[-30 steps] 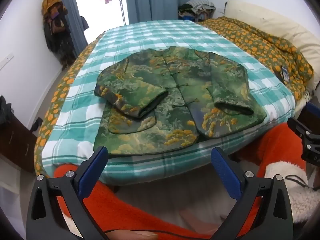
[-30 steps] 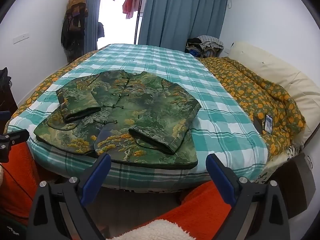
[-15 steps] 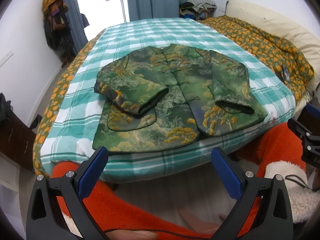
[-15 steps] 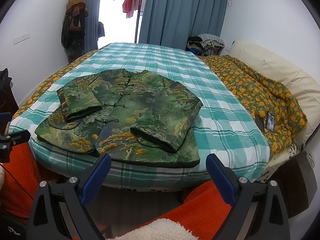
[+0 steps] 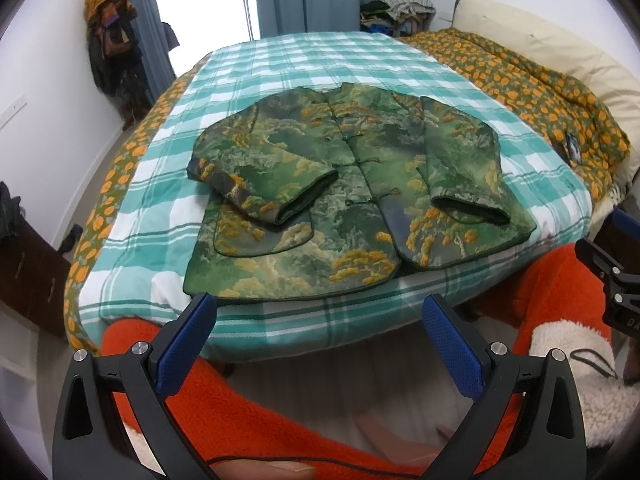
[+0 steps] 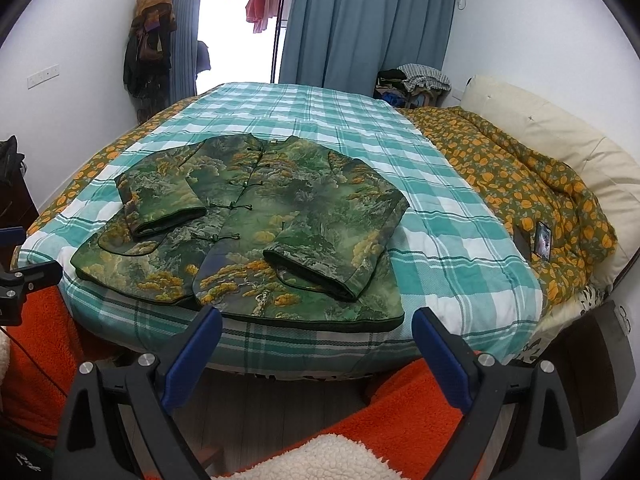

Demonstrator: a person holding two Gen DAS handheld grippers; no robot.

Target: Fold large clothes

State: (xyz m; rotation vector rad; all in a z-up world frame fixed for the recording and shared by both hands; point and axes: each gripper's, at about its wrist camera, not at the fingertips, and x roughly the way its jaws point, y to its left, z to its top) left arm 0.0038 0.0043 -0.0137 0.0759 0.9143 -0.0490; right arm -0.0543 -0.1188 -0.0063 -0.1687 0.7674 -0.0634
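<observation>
A green and gold patterned jacket (image 5: 352, 196) lies face up on the teal checked bed (image 5: 312, 56), hem at the near edge, both sleeves folded in over the front. It also shows in the right wrist view (image 6: 256, 224). My left gripper (image 5: 320, 312) is open and empty, just short of the hem near its left corner. My right gripper (image 6: 316, 324) is open and empty, just short of the hem's right part. Its side shows at the right edge of the left wrist view (image 5: 612, 272).
An orange-flowered quilt (image 6: 520, 172) and cream pillow (image 6: 560, 128) lie on the bed's right side, with a phone (image 6: 543, 239) on the quilt. My orange fleece sleeves (image 5: 552, 288) are below. Curtains (image 6: 360, 20) and hanging clothes (image 6: 148, 48) stand behind.
Both grippers have moved a little closer to the bed's near edge and the jacket's hem. The jacket has not moved. Both stay open.
</observation>
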